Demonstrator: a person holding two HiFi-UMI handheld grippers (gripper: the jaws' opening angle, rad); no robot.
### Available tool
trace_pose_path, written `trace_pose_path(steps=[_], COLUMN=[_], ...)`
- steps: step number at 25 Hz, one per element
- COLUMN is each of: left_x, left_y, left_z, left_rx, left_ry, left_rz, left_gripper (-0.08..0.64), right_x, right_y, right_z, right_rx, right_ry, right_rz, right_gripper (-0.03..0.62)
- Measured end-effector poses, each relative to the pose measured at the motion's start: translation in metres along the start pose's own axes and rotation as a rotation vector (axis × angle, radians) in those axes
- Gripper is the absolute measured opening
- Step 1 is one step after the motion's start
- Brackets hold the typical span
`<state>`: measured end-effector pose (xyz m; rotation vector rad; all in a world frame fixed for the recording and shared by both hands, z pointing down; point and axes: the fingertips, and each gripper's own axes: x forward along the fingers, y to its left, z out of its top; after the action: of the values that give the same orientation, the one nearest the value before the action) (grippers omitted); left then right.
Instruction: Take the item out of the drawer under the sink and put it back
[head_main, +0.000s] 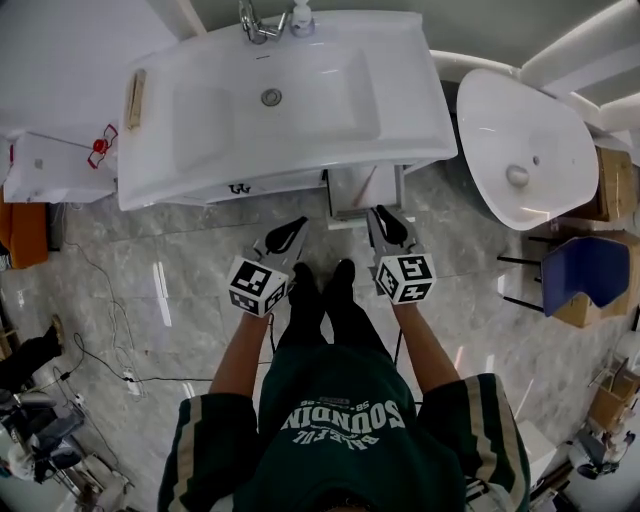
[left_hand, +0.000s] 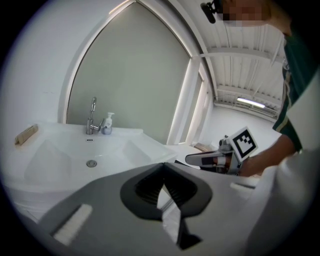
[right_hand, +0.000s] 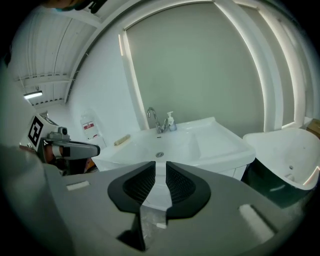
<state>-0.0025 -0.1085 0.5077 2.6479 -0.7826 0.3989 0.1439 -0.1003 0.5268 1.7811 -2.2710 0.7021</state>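
1. Two grippers hang in front of the sink (head_main: 400, 95), side by side and just below its front edge.
2. The left gripper (head_main: 296, 224) has its jaws closed tip to tip with nothing between them. The right gripper (head_main: 377, 211) has its jaws a narrow slit apart, and it is also empty.
3. The drawer (head_main: 362, 190) sits under the right part of the sink's front and appears to be pulled out a little. The item shows in no view and is presumably inside the drawer.
4. The step in hand, as judged, is the approach to the drawer, before any removal. The next move calls for the right gripper, which is nearest the drawer, to open wider and either reach in or draw the front farther out.
5. Bare floor (head_main: 180, 300) lies in front of the sink. A second basin (head_main: 530, 140) stands close to the sink's right edge and narrows the room on that side.
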Motion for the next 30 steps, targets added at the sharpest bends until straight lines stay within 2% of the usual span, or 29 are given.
trace_pose_path(steps=[6,15,16,23,30], left_x=[0.010,0.023,0.024,0.029,0.022], left_y=[0.004,0.014,0.015,0.021,0.034], left_z=[-0.016,-0.058,-0.063,-0.089,-0.123], left_rx=[-0.003,-0.069,-0.073,-0.093,-0.144], left_ry=[0.014,0.037,0.039,0.053,0.092], left_rz=[-0.016,-0.001,0.000,0.004,0.043], left_gripper=[0.049,0.049,0.049,0.049,0.049], right_x=[0.028,0.090,0.098,0.145,0.175], right_y=[-0.019,-0.070,-0.075,-0.103,-0.131], right_z=[-0.032,-0.111,-0.121,-0.174,-0.218], right_rx=[0.030,0.117,0.120,0.010,-0.166], right_ry=[0.069,0.245,0.265,0.413,0.568], right_rz=[-0.028,-0.096,-0.100,-0.110,-0.109], right_gripper=[0.075,0.147,0.170,0.179,0.179])
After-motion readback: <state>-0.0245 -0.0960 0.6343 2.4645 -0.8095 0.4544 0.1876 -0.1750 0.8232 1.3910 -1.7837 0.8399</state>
